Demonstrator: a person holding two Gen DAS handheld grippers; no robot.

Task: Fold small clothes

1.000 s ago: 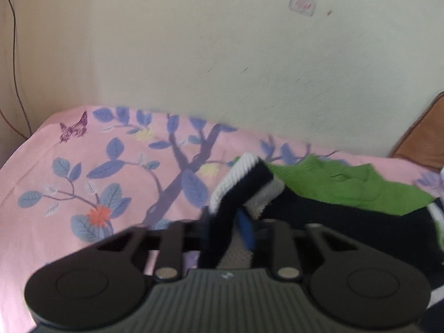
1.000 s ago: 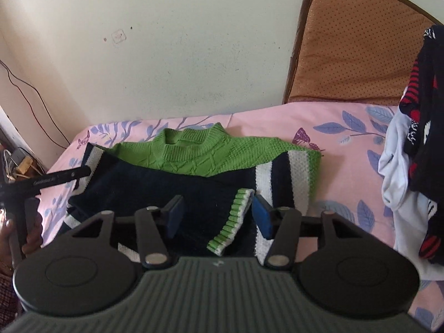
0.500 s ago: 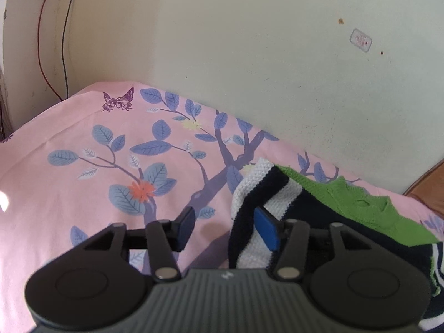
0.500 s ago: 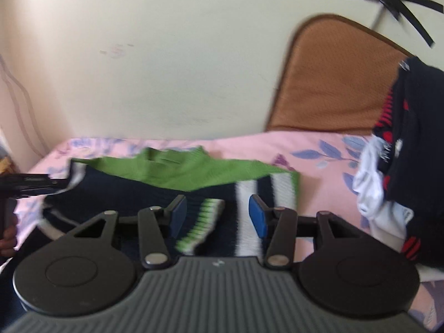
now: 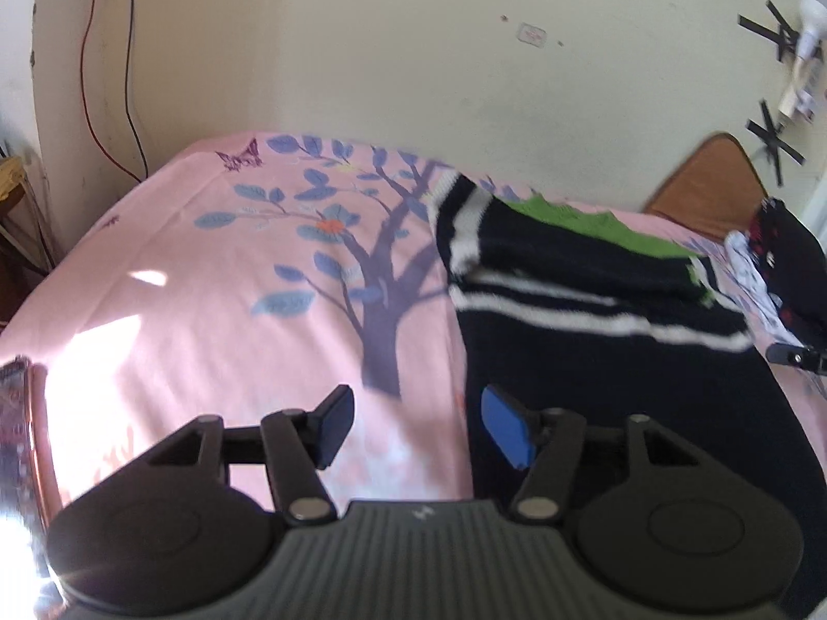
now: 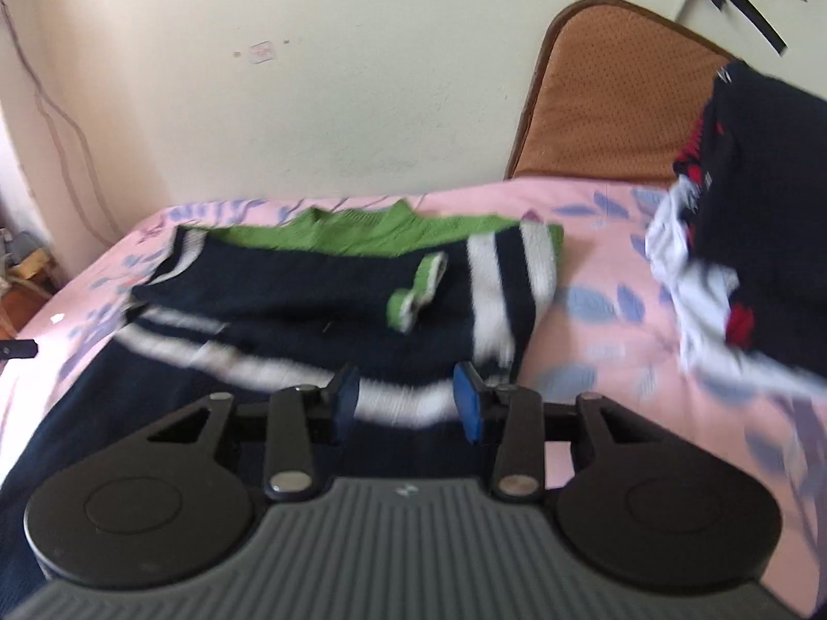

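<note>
Left wrist view: my left claw [image 5: 416, 426], opening and empty, hangs over smooth pink floral bedsheet [image 5: 217, 305], knitted navy sweater [image 5: 610, 361] beside it.

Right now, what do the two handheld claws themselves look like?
Both match: the left claw and right claw each have a ribbed grey body with a small white logo, two black round-ended side plates, silver pivot pins, and black fingers tipped with blue pads. No cables show.

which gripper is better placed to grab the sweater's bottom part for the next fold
Right, probably. The right gripper hangs over the sweater, jaws closing; the left gripper, opening, straddles its edge, mostly over the pink sheet.
</note>
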